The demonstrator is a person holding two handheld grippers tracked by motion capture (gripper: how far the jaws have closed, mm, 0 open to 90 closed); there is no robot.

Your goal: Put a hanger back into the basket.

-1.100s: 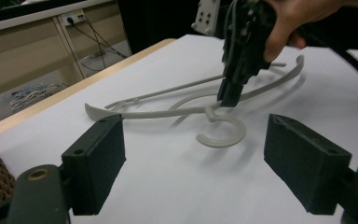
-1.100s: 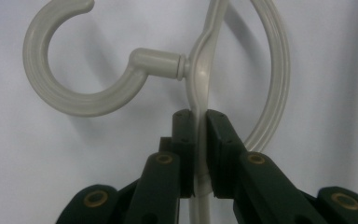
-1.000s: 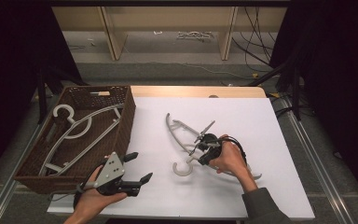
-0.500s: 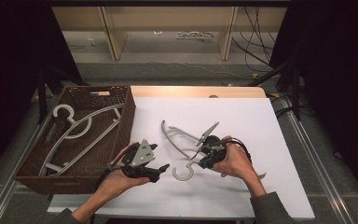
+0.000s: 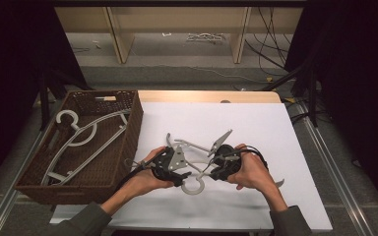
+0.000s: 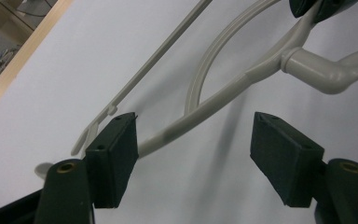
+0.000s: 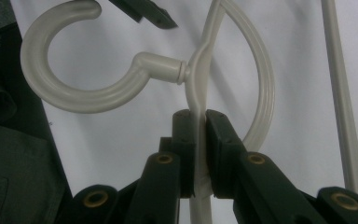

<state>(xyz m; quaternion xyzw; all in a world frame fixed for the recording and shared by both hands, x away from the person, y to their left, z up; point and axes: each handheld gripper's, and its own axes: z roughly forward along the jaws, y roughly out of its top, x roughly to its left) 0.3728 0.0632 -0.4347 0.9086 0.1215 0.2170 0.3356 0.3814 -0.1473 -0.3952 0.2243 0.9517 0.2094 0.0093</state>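
the hanger (image 5: pixel 197 169) is held low in the centre of the frame, clamped near its hook by the right tool (image 5: pixel 215 169). the left tool (image 5: pixel 179 173) is spread open around one arm; if closed off-centre, the hanger may be twisted loose.

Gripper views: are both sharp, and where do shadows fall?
Left gripper view: jaws soft, hanger fairly sharp, its soft shadow on the white sheet. Right gripper view: sharp where the right gripper clamps the hanger; faint shadow beside the hook.
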